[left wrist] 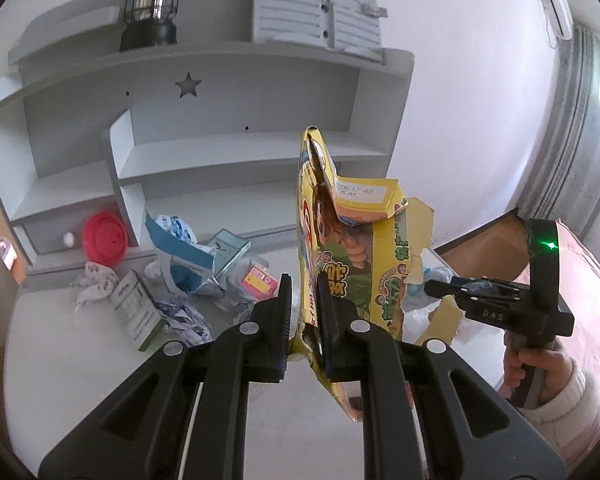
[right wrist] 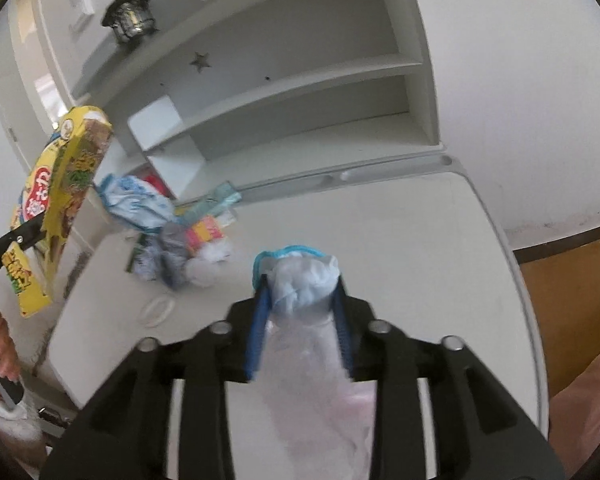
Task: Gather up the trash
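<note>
The left gripper [left wrist: 304, 304] has its jaws clamped on the lower edge of a torn yellow snack box [left wrist: 340, 248], held upright above the white surface [left wrist: 80, 360]; the box is ripped open at the top and side, and nothing shows inside it. The right gripper [right wrist: 300, 300] has a crumpled pale-blue and clear plastic bag [right wrist: 304, 280] between its jaws, which stand apart at the bag's sides; whether the pads press on it I cannot tell. Back on the surface lies a heap of trash: a blue-and-white bag [left wrist: 176, 240], a teal carton [left wrist: 230, 250], a white-and-green box [left wrist: 138, 312], a pink and yellow packet [left wrist: 258, 282] and crumpled paper [left wrist: 94, 286]. A red lid [left wrist: 105, 238] leans in the shelf unit [left wrist: 240, 152], whose other compartments are bare.
</note>
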The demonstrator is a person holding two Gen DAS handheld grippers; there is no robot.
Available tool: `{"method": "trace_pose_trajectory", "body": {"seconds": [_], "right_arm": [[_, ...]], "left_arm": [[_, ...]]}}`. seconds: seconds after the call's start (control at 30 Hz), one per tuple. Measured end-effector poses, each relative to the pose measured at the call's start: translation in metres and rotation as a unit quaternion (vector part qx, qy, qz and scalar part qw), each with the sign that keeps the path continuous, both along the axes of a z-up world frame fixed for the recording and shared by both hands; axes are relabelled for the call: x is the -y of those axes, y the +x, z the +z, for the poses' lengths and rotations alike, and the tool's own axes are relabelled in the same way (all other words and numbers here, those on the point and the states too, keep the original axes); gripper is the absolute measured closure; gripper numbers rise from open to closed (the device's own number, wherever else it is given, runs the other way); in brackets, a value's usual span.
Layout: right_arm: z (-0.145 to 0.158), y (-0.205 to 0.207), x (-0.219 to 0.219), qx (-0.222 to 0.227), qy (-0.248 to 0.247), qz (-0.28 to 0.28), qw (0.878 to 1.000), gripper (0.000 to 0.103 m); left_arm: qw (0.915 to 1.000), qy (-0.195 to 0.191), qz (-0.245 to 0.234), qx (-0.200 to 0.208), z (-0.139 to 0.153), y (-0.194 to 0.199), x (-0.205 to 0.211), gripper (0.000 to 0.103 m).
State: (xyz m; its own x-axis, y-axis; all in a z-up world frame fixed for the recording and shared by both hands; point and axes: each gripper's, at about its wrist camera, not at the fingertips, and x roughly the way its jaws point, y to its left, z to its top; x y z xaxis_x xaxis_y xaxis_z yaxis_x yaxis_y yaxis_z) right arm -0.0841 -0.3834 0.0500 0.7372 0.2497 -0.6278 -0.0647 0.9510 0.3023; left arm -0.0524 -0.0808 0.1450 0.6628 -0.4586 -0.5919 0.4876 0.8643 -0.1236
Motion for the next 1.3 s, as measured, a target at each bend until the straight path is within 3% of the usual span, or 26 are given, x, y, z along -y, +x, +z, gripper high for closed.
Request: {"method": "trace_pose_trajectory", "body": {"seconds": [0.03,0.07,0.1,0.33,0.5,0.67,0.73,0.8,0.97,1.1,1.3], "right_arm": [[0.000,0.005,0.002,-0.004,-0.003,-0.006,1.000,0.054],[0.000,0.010,0.006,-0.009,-0.012,-0.015,1.000,0.038],[0.000,0.014,0.006,-0.011,-0.017,-0.018,1.000,0.030],[0.006,0.011,0.025,-0.027,-0.034,-0.017,0.999,0.017],[-0.011,-0.028,0.024,-0.060,-0.053,0.008,0.997,0.016],[-0.030,-0.038,0.017,-0.082,-0.092,0.006,0.992,0.016],[-0.035,-0.032,0.015,-0.091,-0.090,0.020,0.992,0.019],[-0.045,-0.025,0.012,-0.111,-0.090,0.042,0.989,0.034],[-0.049,-0.027,0.003,-0.112,-0.090,0.065,0.988,0.057],[-0.047,-0.034,-0.001,-0.103,-0.103,0.061,0.987,0.063],[-0.049,-0.037,0.006,-0.094,-0.095,0.038,0.990,0.065]], "left_arm": [[1.0000,0.000,-0.002,-0.004,-0.003,0.004,0.002,0.091],[1.0000,0.002,-0.004,-0.007,-0.005,0.009,0.005,0.091],[0.9999,0.003,-0.007,-0.010,-0.007,0.013,0.007,0.091],[0.9993,-0.001,-0.026,-0.026,-0.021,0.029,0.020,0.091],[0.9983,0.004,-0.050,-0.030,-0.029,0.031,0.036,0.091],[0.9963,0.002,-0.074,-0.043,-0.040,0.029,0.054,0.091],[0.9962,0.005,-0.075,-0.044,-0.042,0.026,0.057,0.091],[0.9961,0.014,-0.073,-0.049,-0.047,0.025,0.060,0.091],[0.9924,0.051,-0.062,-0.093,-0.084,0.037,0.064,0.091],[0.9885,0.074,-0.056,-0.120,-0.113,0.043,0.066,0.090],[0.9810,0.125,-0.068,-0.132,-0.137,0.045,0.081,0.088]]}}
